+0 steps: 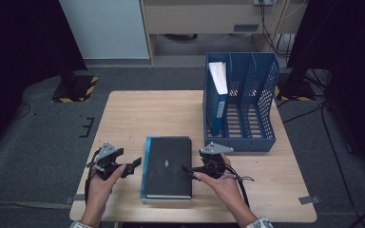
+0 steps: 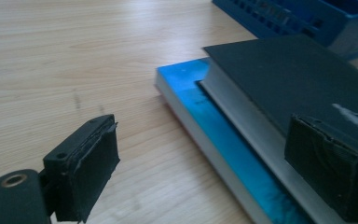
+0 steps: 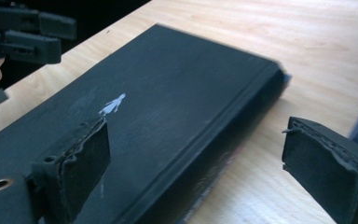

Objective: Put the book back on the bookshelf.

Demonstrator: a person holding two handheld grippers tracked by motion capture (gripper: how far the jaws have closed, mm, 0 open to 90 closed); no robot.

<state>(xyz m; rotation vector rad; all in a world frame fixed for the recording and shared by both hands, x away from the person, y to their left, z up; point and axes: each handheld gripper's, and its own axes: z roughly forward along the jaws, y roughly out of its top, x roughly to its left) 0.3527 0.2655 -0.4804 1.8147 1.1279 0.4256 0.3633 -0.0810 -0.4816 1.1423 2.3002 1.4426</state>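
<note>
A black book (image 1: 168,164) lies flat on a thinner blue book (image 1: 145,166) near the table's front edge. My left gripper (image 1: 135,165) is at the stack's left side, open. In the left gripper view one pad (image 2: 93,163) hovers over bare wood and the other over the black book (image 2: 298,79), with the blue book (image 2: 191,86) sticking out beneath. My right gripper (image 1: 186,170) is open at the stack's right side. Its jaws straddle the long edge of the black book (image 3: 168,93) without pressing on it. The left gripper (image 3: 28,37) shows beyond.
A blue file rack (image 1: 266,109) stands on the wooden table (image 1: 147,109) at the back right, with a blue folder (image 1: 217,95) upright in its left slot. The rack's front wall is close behind my right gripper. The person's hands come in from the front edge.
</note>
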